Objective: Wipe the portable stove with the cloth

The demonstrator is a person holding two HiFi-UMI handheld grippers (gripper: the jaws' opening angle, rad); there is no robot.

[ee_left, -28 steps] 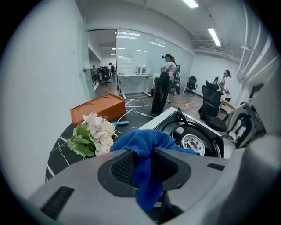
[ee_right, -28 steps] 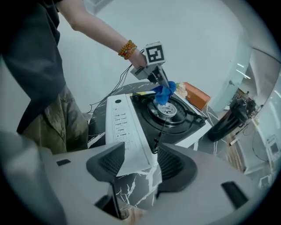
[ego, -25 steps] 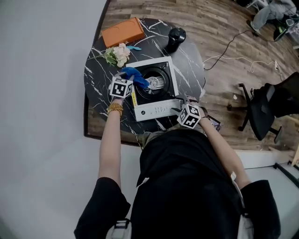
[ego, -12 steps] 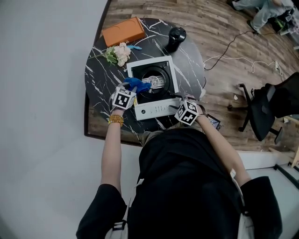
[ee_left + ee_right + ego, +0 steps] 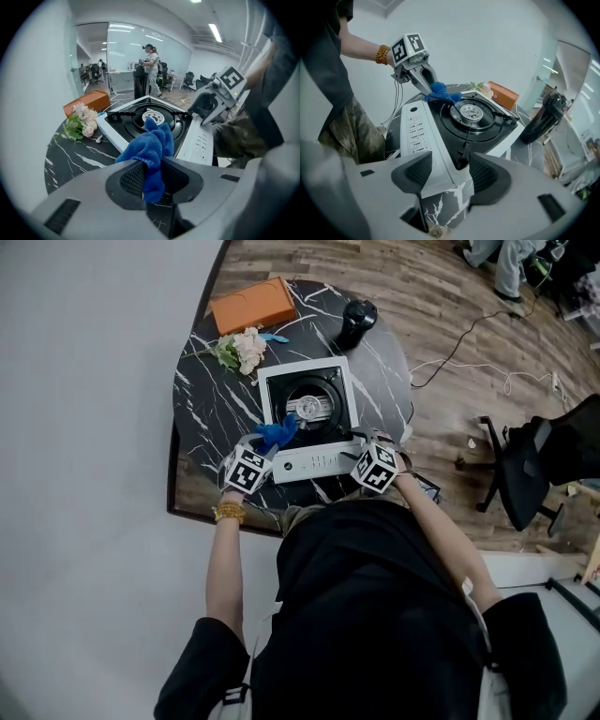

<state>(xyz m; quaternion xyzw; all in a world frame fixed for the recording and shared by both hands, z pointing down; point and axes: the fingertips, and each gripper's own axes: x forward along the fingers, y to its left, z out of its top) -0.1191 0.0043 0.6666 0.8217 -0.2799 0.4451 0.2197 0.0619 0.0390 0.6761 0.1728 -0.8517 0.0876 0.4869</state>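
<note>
Drawn back toward me along the stove's left side, my left gripper (image 5: 152,174) now sits at the near left corner of the portable stove (image 5: 314,461). A second ago it was working the far left corner, close to the flowers (image 5: 242,348). The blue cloth (image 5: 151,146) has come with it, and its free end now lies over the edge of the black burner well. As I judge it, the left flank has had its pass. The white control panel along the near edge and the right side look like the ground left to cover.

The left gripper's jaws are nearly together, pinching a fold of the cloth between the ribbed pads; the bulk of the cloth bunches out ahead of them onto the stove.

My right gripper (image 5: 445,174) has kept its post at the stove's near right corner. Its jaws stand well apart with that white corner between them, and the pads do not appear to clamp it. It holds nothing.

The stove stands square on the black marbled tabletop (image 5: 202,404), its round burner (image 5: 310,409) uncovered at the centre. Beyond it lie the flowers, then an orange box (image 5: 251,304) and a black jug (image 5: 356,321) near the far rim.
</note>
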